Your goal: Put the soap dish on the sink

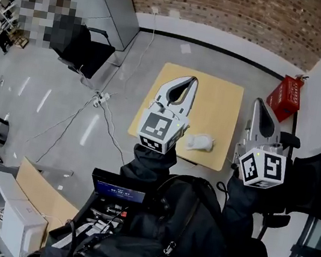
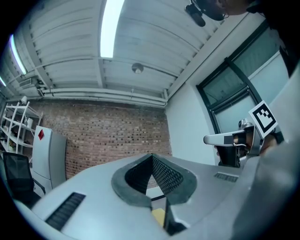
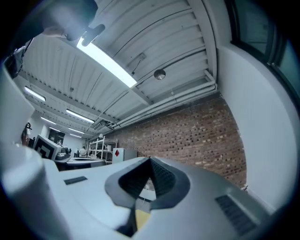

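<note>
Head view: soap dish lies on table, long axis 3-to-9 o'clock, at 5 o'clock from the nearer left gripper. Right gripper and left gripper are both closed and empty.

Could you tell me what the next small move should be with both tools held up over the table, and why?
Probably lower the right tool toward the small white object on the wooden table, opening its jaws on the way. Both it and the left tool are shut and empty, and their views show mostly brick wall and ceiling, so nothing is lined up yet.
</note>
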`<state>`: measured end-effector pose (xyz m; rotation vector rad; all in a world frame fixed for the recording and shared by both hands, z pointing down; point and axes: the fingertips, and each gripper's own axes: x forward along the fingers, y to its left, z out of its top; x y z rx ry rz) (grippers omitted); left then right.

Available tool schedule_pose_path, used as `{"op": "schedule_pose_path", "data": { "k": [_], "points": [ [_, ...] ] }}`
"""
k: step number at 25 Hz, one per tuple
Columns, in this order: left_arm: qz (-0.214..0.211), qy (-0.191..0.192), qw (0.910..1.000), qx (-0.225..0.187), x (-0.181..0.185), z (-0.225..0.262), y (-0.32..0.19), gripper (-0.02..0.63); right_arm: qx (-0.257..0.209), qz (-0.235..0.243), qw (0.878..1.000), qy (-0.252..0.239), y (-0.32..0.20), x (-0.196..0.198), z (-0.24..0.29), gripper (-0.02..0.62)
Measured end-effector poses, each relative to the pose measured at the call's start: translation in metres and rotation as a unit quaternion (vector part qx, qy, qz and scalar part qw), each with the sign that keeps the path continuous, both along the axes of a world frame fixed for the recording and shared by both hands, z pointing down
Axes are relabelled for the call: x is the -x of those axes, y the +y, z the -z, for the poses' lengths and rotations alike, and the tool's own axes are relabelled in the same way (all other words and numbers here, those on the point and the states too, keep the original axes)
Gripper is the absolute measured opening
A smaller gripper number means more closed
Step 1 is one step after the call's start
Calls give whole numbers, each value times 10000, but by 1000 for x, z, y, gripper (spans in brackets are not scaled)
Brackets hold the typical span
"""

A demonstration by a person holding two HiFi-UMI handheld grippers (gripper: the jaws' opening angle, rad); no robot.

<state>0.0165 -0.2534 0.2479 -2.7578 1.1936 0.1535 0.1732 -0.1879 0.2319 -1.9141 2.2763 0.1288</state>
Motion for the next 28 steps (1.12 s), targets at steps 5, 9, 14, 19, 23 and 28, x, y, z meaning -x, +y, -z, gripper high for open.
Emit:
{"op": "schedule_pose_path", "data": {
  "k": [5, 9, 14, 19, 23, 28],
  "points": [
    [9, 66, 9998, -212, 1, 21, 4, 3, -132, -28, 9999, 28, 3, -2, 12, 6],
    [39, 72, 9997, -217, 3, 20, 5, 3, -268, 35, 9996, 106, 7, 2, 16, 5],
    [66, 44, 9998, -168, 1, 14, 2, 3, -266, 82, 9995, 177, 6, 4, 16, 5],
    [77, 28, 9998, -157, 1, 13, 2, 3, -240, 88, 9995, 204, 5, 3, 15, 5],
    [83, 36, 9999, -127, 0, 10, 0, 3, -224, 70, 9995, 218, 3, 3, 14, 5],
    [87, 18, 9999, -71, 1, 4, -3, 3, -160, 85, 9997, 176, 0, 3, 7, 5]
  ]
}}
